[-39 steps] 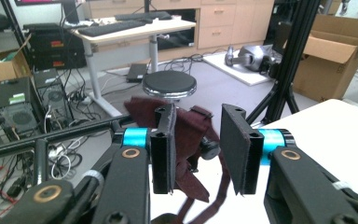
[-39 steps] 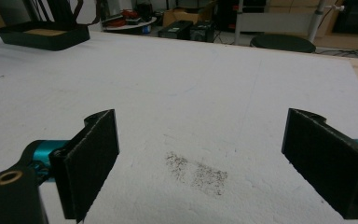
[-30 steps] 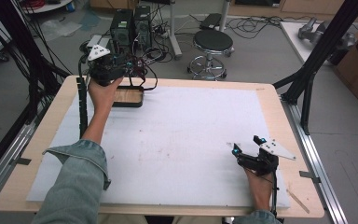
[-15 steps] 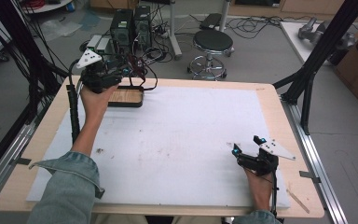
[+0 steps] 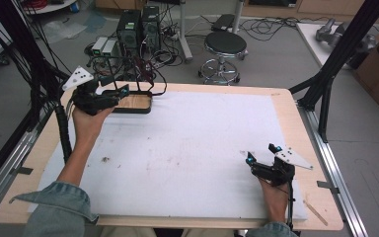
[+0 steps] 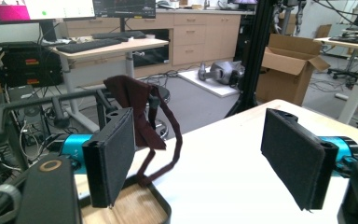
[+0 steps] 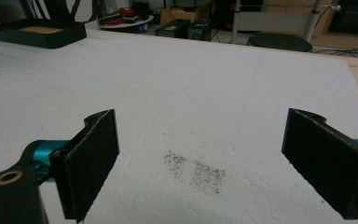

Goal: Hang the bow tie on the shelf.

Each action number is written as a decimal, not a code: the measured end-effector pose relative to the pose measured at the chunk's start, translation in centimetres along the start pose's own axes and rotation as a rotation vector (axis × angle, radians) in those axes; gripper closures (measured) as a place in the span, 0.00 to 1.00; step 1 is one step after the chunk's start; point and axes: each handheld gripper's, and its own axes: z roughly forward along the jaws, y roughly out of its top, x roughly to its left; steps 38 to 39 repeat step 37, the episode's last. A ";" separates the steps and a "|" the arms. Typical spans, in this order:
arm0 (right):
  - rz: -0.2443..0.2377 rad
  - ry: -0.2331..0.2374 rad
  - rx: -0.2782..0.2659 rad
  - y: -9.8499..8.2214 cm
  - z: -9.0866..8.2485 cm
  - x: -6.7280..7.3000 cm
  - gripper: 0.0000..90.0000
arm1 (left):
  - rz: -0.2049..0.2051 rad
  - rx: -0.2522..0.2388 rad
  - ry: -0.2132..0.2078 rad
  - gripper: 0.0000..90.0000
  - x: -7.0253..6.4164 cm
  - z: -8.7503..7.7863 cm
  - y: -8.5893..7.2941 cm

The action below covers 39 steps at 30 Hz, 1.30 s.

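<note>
My left gripper point(image 5: 117, 94) is at the table's far left corner, open and holding nothing, just left of a black tray point(image 5: 148, 106) with a wooden bottom. In the left gripper view its jaws point(image 6: 203, 163) stand wide apart. Beyond the left pad point(image 6: 112, 158) a dark maroon strap point(image 6: 137, 105) hangs from a black bar, and its loop drops into the tray point(image 6: 161, 207). My right gripper point(image 5: 262, 154) rests open on the white mat point(image 5: 192, 143) near the front right, its jaws point(image 7: 205, 163) holding nothing.
A dark smudge point(image 7: 196, 170) marks the mat between the right jaws. The tray point(image 7: 39, 32) shows far off in the right gripper view. Cables and computer boxes point(image 5: 138, 29) crowd the floor behind the table, next to a stool point(image 5: 224, 47). A wooden stick point(image 5: 318, 212) lies at the front right edge.
My left gripper has drawn away from above the tray, moving left and toward the person's side. The right gripper has stayed in place.
</note>
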 end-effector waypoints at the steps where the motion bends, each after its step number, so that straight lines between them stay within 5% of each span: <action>1: -0.001 -0.001 -0.001 0.0 0.0 0.0 0.11 | 0.001 0.001 0.003 0.26 -0.1 -0.4 -0.2; 18: 0.005 -0.001 0.000 0.0 0.0 0.0 0.11 | 0.004 0.069 -0.025 0.18 -2.6 -5.8 -6.0; 30: 0.001 0.001 -0.003 0.0 0.0 0.0 0.11 | 0.009 0.195 -0.013 0.17 -3.9 -7.2 -11.3; 39: -0.003 0.001 -0.003 0.0 0.1 0.0 0.11 | -0.002 0.214 0.000 0.17 -3.9 -7.4 -12.4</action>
